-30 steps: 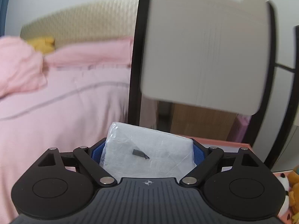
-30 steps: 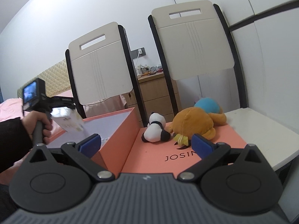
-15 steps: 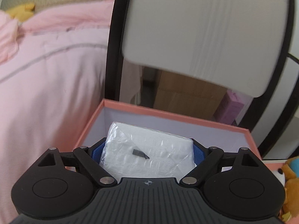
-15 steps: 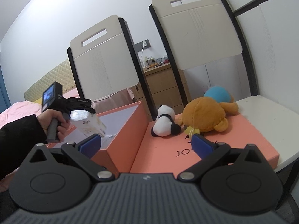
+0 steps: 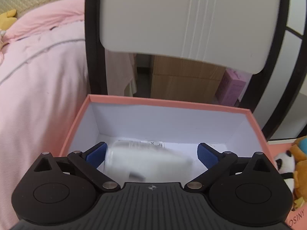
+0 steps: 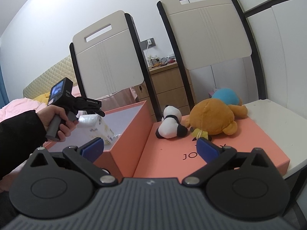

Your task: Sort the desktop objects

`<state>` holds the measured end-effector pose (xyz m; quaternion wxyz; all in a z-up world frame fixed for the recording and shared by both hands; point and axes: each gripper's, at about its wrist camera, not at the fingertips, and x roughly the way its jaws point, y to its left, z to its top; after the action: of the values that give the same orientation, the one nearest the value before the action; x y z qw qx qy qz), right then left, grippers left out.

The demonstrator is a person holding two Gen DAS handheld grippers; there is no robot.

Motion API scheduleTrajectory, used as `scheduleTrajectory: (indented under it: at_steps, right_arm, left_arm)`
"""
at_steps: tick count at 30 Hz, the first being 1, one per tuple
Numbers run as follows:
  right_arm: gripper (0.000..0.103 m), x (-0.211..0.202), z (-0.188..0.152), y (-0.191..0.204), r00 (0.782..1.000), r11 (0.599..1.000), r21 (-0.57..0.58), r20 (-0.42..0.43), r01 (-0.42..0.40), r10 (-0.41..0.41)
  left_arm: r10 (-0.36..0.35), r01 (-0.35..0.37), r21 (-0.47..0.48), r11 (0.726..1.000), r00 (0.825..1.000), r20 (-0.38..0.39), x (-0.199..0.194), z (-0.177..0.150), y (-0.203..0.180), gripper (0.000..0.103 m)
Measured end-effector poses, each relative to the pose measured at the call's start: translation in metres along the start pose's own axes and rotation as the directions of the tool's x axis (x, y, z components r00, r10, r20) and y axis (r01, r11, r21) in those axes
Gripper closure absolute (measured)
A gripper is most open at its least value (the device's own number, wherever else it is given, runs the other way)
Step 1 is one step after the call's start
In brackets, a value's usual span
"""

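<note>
**Tissue pack over the open box**

In the left wrist view our left gripper [image 5: 151, 153] has its blue-padded fingers [image 5: 96, 152] spread wide, gripping nothing. The white plastic-wrapped tissue pack [image 5: 145, 160] shows blurred between them, over the white inside of the open salmon-pink cardboard box [image 5: 168, 103]; it lies close to the left pad, well apart from the right one, and we cannot tell whether it touches the box floor. A printed paper slip [image 5: 157, 144] lies on that floor at 12 o'clock from the pack. Beyond the box stands a cream chair back with a black frame [image 5: 184, 17], and a pink bed cover [image 5: 42, 72] fills the 9 o'clock side.

In the right wrist view our right gripper [image 6: 149, 147] is likewise spread open and carries nothing. At 10 o'clock our left hand [image 6: 59, 120] holds the left gripper's handle above the box [image 6: 130, 134], with the tissue pack [image 6: 97, 126] just under its fingers, low over the box opening. At 1 o'clock the flat salmon-pink box lid with dark lettering [image 6: 249, 149] lies on the white surface [image 6: 278, 118], beside the box. On the lid sit a small black-and-white panda plush [image 6: 170, 126] and an orange bear plush [image 6: 213, 118], close together, with a blue plush [image 6: 226, 95] behind the bear.
</note>
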<state>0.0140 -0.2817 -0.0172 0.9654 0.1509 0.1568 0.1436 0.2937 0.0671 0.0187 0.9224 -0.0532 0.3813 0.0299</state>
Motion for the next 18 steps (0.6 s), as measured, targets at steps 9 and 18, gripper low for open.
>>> scheduleTrajectory:
  at_steps: [9, 18]
  right_arm:
    - [0.000, -0.003, -0.002, 0.012, 1.000, 0.999, -0.034, 0.025, -0.007, 0.007]
    - [0.000, -0.001, -0.005, 0.026, 0.999, 0.996, -0.083, 0.049, 0.018, -0.014]
  left_arm:
    - [-0.010, 0.014, -0.031, 0.999, 0.993, 0.120, -0.076, -0.030, 0.000, 0.000]
    - [-0.031, 0.029, 0.010, 1.000, 0.949, 0.314, -0.148, -0.092, -0.014, 0.000]
